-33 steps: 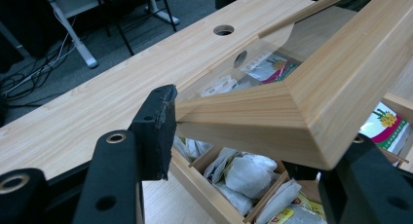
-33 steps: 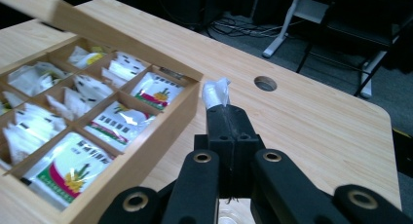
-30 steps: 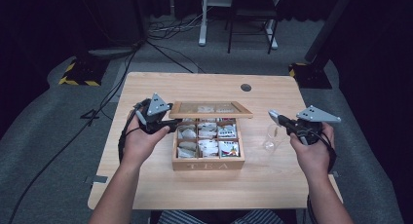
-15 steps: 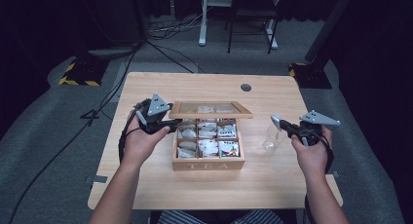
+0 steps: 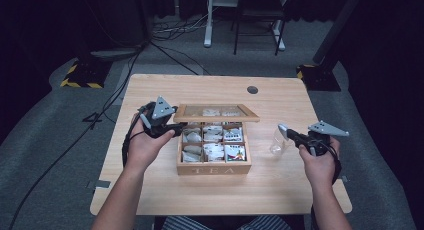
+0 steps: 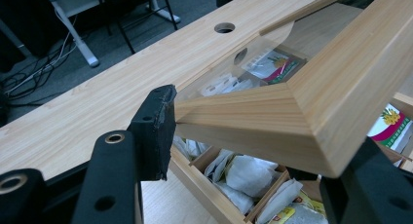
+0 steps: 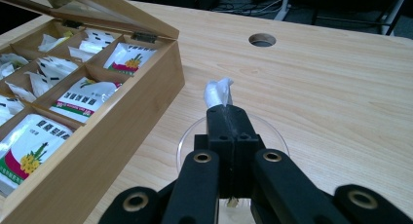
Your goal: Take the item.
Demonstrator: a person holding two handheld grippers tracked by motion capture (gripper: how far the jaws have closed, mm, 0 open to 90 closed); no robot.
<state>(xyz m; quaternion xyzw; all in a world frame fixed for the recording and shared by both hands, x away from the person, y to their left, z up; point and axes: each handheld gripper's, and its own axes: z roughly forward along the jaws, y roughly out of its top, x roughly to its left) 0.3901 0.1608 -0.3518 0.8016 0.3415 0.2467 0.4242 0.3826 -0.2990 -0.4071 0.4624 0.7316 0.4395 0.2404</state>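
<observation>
A wooden tea box (image 5: 213, 166) marked TEA stands mid-table, its compartments full of tea bags (image 7: 29, 146). Its glass-paned lid (image 5: 216, 112) is raised, and my left gripper (image 5: 179, 126) is shut on the lid's front left corner. In the left gripper view the wooden lid frame (image 6: 302, 112) sits between my left gripper's (image 6: 258, 151) jaws, with one pad (image 6: 157, 129) against its edge. Right of the box stands a clear glass (image 5: 276, 140). My right gripper (image 7: 226, 112) is shut on a white tea bag (image 7: 217, 92), just above the glass's rim (image 7: 187, 136).
The wooden table (image 5: 200, 90) has a round cable hole (image 5: 252, 89) at the back, behind the box. Bare wood lies right of the glass and in front of the box. Beyond the table are desk legs and cables on a grey floor.
My right gripper has come down with the tea bag toward the glass. My left gripper has kept still on the raised lid.
</observation>
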